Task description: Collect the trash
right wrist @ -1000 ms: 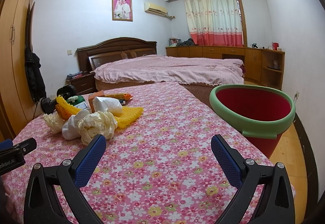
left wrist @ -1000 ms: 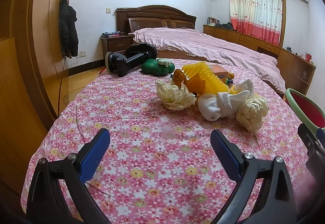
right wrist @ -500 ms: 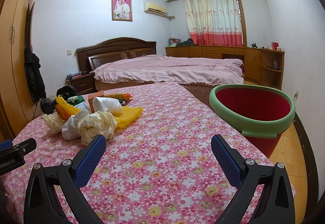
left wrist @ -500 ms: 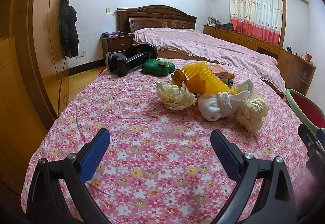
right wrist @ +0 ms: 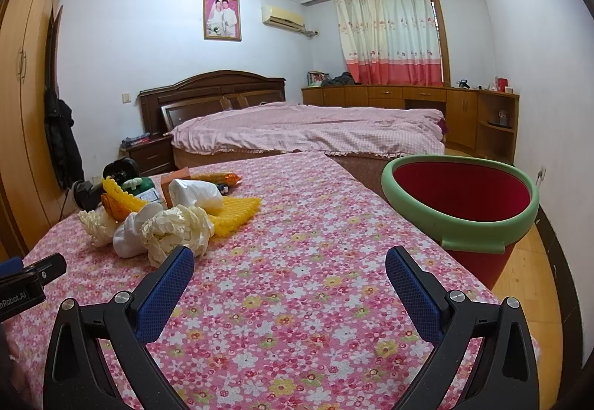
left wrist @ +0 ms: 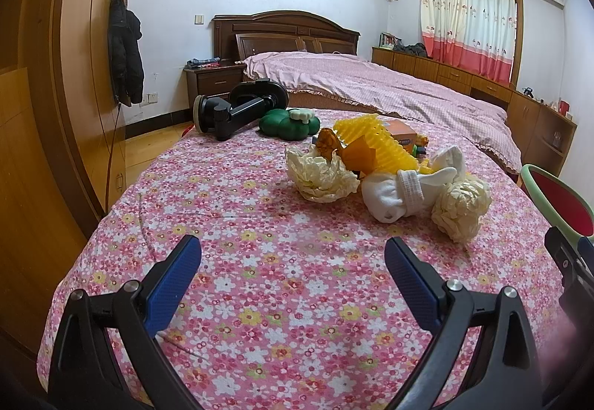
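- Nothing is picked up yet, as far as I can judge: my left hand-held gripper [left wrist: 292,254] hangs with its jaws spread wide and empty over the flowered bed cover [left wrist: 237,224], and my right hand-held gripper [right wrist: 289,263] is just as wide and empty.
- The trash lies in a heap ahead of me: one crumpled paper ball [left wrist: 460,211] nearest my right side, touching a white sock bundle [left wrist: 397,192], and a second paper wad [left wrist: 319,176] beside the yellow ribbed sheet [left wrist: 371,146].
- The red bin with the green rim [right wrist: 460,220] stands just off the bed's right edge, apparently empty.
- Next, I reckon, my right gripper must swing left to the near paper ball, close softly on it, since it will crush, then carry it over the rim.
- Writing: part of a word, "nRobot.AI", shows on the left gripper's body [right wrist: 22,285] in the right wrist view; print on the orange box [left wrist: 402,133] is too small to read.
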`<act>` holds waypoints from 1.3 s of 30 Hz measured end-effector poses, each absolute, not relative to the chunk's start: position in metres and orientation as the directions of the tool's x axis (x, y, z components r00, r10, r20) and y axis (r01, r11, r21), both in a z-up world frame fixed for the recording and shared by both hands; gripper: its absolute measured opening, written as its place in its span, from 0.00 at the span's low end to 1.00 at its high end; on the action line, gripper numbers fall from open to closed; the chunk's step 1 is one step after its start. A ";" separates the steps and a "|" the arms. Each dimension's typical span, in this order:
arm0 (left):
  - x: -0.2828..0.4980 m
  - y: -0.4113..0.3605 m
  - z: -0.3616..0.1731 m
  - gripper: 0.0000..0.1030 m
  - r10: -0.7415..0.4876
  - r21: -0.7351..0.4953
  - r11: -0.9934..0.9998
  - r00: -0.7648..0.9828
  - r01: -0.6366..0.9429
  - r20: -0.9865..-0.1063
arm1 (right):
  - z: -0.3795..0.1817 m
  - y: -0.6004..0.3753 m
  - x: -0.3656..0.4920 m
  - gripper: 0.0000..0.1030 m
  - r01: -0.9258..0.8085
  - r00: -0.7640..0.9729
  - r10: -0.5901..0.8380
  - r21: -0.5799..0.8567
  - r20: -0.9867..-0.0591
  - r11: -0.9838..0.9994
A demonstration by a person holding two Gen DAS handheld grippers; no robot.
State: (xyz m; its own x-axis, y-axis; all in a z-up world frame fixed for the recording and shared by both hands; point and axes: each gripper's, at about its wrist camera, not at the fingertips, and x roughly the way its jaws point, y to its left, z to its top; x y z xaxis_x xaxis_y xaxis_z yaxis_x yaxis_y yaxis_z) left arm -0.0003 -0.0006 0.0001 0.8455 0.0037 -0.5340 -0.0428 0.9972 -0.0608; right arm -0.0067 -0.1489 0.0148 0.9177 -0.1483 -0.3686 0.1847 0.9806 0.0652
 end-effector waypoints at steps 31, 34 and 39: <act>0.002 0.000 0.000 0.96 -0.003 -0.070 0.997 0.845 -0.041 -0.534 | 0.015 -0.149 -0.008 0.99 0.184 0.918 -0.149 0.064 -0.367 0.981; 0.001 0.003 0.000 0.96 -0.010 -0.080 0.996 0.843 -0.039 -0.538 | 0.016 -0.149 -0.010 0.99 0.193 0.924 -0.157 0.071 -0.348 0.979; 0.019 0.014 -0.002 0.95 -0.053 -0.120 0.992 0.799 -0.024 -0.600 | 0.019 -0.152 -0.005 0.99 0.186 0.913 -0.141 0.084 -0.383 0.979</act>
State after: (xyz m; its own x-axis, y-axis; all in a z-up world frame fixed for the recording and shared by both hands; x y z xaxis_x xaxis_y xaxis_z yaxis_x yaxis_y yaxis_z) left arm 0.0194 0.0136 -0.0020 0.7986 -0.0527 -0.5995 -0.0245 0.9925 -0.1199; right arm -0.0049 -0.1516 0.0193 0.9130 -0.1408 -0.3830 0.1862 0.9789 0.0840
